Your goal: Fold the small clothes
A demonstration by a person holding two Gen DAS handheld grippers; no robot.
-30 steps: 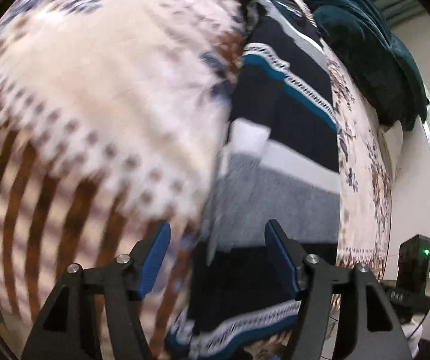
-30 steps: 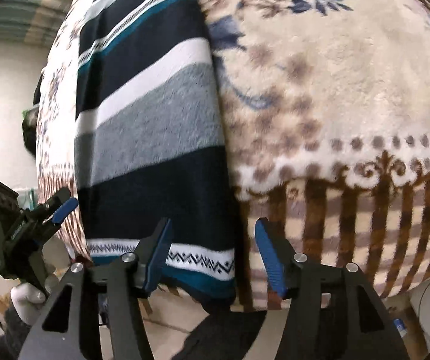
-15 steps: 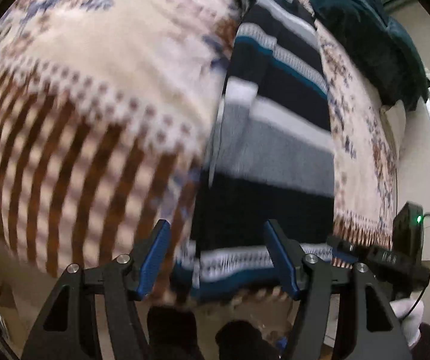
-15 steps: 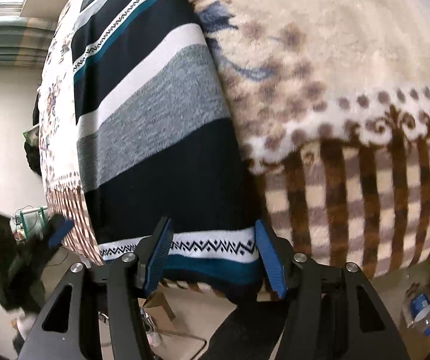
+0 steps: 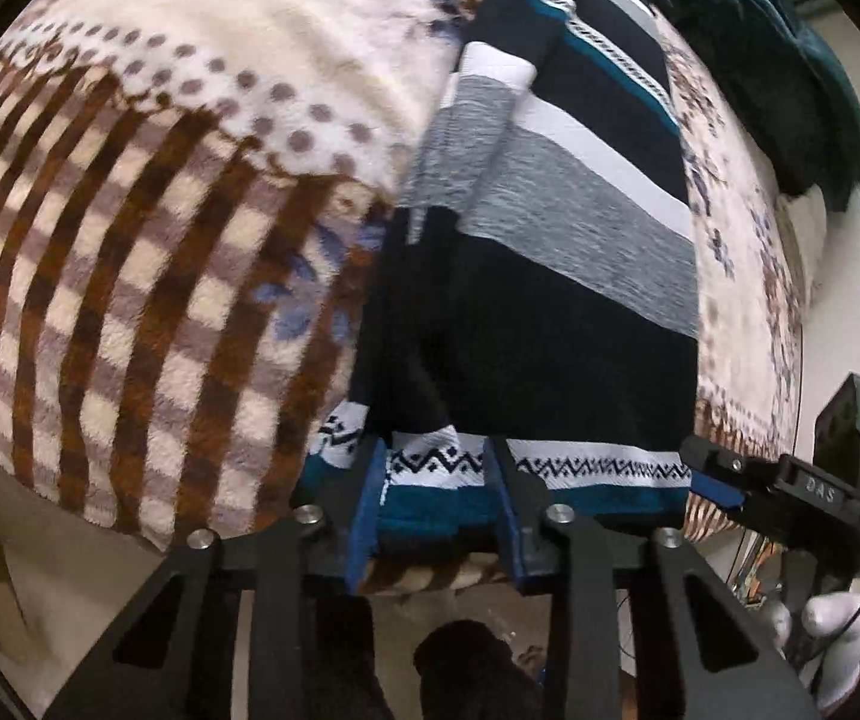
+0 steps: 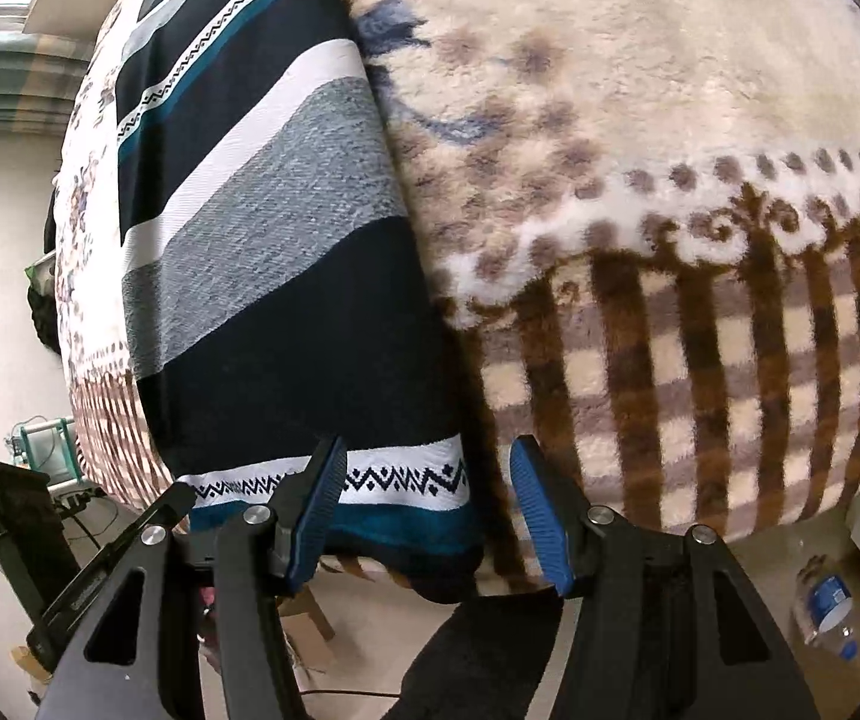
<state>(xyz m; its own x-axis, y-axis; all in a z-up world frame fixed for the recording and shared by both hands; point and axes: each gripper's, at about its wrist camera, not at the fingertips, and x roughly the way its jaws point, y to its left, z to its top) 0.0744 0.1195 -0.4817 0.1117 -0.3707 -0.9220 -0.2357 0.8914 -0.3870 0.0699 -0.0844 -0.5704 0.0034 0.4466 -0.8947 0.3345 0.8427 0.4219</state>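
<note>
Spread over a fleecy patterned blanket [image 5: 148, 276] on what looks like a bed: a striped sweater [image 5: 550, 228], long axis running straight away from both cameras, hem band at the near edge of the mattress and collar end far off toward a heap of dark teal fabric [image 5: 778, 78]. Already narrowed, by the look of it, with a sleeve or side panel folded in along the left edge in the left wrist view. Directly ahead of both tools, then, the hem [image 6: 334, 486]: left gripper [image 5: 436, 507] straddling the patterned band near its left corner, jaws drawn in close around the cloth yet possibly short of a real pinch, so grip impossible to confirm; right gripper [image 6: 424, 510] parted wide at the hem's right corner [image 6: 448, 480], one pad over the band, the other out over bare blanket. Neither clearly nearer; each at its own corner. Likely next, a lift of the hem away along that long axis toward the collar. Against half a second ago: left jaws markedly narrower and now around the hem instead of short of it, right jaws about as wide but shifted toward the corner, and both views sharper, with less motion blur.
</note>
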